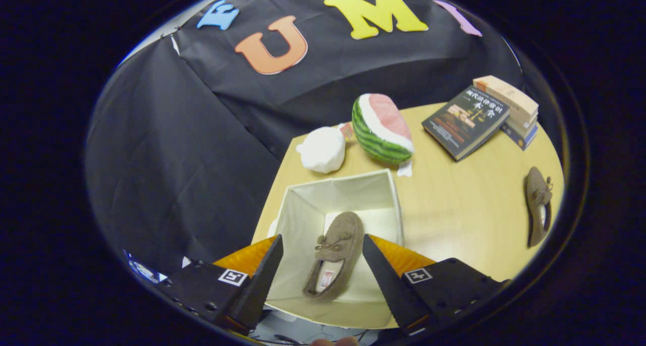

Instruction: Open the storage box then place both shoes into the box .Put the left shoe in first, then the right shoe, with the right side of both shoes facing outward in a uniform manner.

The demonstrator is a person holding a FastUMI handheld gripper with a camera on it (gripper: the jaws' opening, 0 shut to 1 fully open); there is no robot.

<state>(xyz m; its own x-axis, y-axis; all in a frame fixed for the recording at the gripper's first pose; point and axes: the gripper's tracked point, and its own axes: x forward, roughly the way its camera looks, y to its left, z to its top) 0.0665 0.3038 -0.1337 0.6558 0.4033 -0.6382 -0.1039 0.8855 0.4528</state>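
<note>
I am hovering my gripper (321, 265), fingers spread, over the box (303, 205); the table-edge shoe (538, 205) looks soft and light, best pinched at the heel collar.

Place: a test booth, made to look a bit like a home.
Wall: black cloth is hung behind the round wooden table (454, 205).
Things by the table: a toy watermelon (382, 129) and books (509, 109) are set on it.
</note>
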